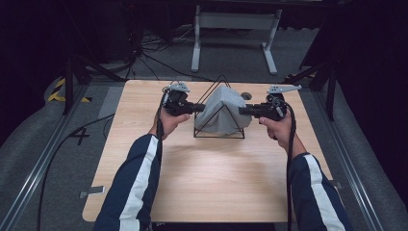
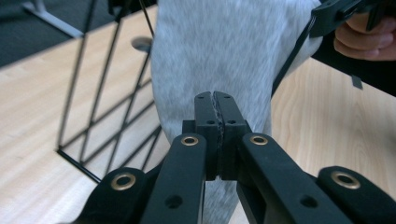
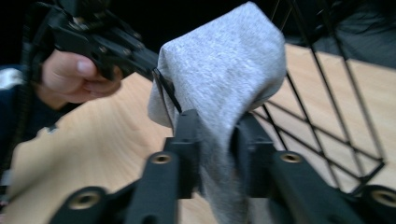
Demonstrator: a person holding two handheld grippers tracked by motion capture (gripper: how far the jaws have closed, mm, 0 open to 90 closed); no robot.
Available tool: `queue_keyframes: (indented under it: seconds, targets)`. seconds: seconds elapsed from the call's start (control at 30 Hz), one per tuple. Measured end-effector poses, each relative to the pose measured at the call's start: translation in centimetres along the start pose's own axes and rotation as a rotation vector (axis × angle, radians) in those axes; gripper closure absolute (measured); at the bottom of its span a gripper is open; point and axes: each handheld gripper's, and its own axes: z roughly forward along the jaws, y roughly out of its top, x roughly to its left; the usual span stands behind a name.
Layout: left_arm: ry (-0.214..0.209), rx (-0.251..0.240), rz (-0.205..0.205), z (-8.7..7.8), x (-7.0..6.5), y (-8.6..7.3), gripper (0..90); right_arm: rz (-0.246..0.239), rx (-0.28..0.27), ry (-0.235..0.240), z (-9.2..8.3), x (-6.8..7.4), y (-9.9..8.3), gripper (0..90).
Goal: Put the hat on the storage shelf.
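A grey cloth hangs over a black wire rack shaped like a triangle, at the middle back of the wooden table. My left gripper meets the cloth's left edge. In the left gripper view its jaws are pressed together at the cloth, seemingly pinching a thin fold. My right gripper comes in from the right side. In the right gripper view, cloth bunches between its jaws, which are shut on it. The left gripper shows at the far edge of the cloth, by the rack.
The table has bare wood in front of the rack. A small dark round spot lies just behind the cloth. Beyond the table stand a white metal frame and loose cables on the floor.
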Motion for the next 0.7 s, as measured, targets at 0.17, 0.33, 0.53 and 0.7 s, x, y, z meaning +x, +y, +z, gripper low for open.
queue_keyframes:
  seconds: [0.17,0.33,0.53,0.7]
  targets:
    - [-0.002,-0.02,0.051,-0.9,-1.0,0.6,90.0,-0.083,-0.029,0.0,-0.8,1.2,0.4,84.6]
    - [-0.015,0.012,0.133,-1.2,-2.8,0.4,81.8,-0.216,-0.014,0.03,-1.4,3.3,0.6,84.9]
    - [0.155,0.08,0.118,0.6,-2.5,-0.6,63.5,-0.266,0.107,-0.03,-0.4,3.5,-0.8,84.9]
    - [0.197,0.159,0.178,2.4,-2.6,-1.2,74.2,-0.267,0.155,-0.102,0.2,2.6,-2.0,85.0]
